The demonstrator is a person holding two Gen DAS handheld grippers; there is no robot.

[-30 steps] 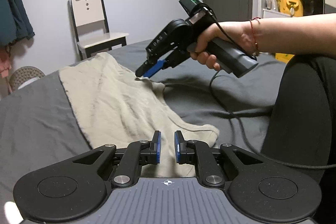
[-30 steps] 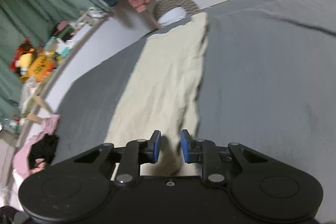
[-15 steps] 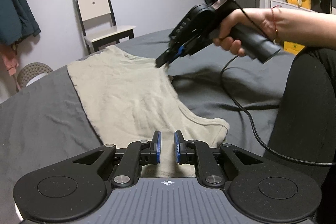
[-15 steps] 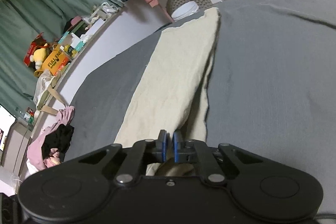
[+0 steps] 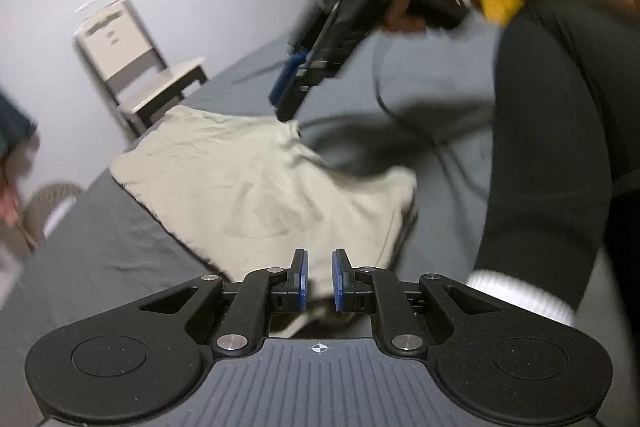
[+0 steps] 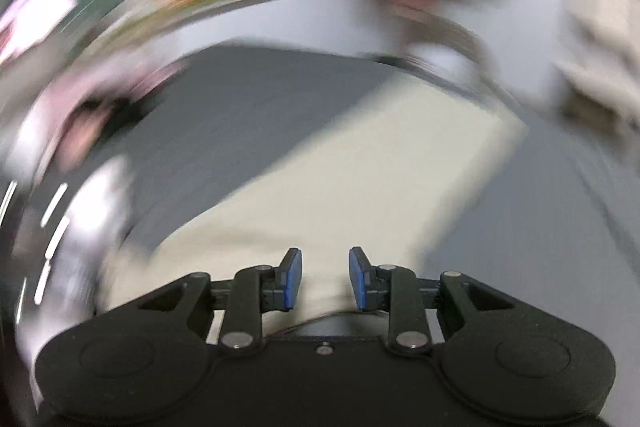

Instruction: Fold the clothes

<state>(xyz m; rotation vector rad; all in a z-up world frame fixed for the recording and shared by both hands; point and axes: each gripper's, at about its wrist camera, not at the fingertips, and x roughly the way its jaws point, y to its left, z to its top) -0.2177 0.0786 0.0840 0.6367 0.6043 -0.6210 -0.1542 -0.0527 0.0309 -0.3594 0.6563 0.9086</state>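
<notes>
On the grey bed (image 5: 100,247) the beige garment (image 5: 256,187) lies doubled lengthwise, since the right tongs (image 6: 325,277), pinched shut 0.5 s ago, now gape empty, and the left tongs (image 5: 319,279) stand parted above its near end.

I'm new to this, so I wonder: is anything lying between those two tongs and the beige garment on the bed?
Nothing visible does. The beige garment lies bare on the grey bed, directly ahead of the left tongs and the right tongs. The right view is badly blurred.
</notes>
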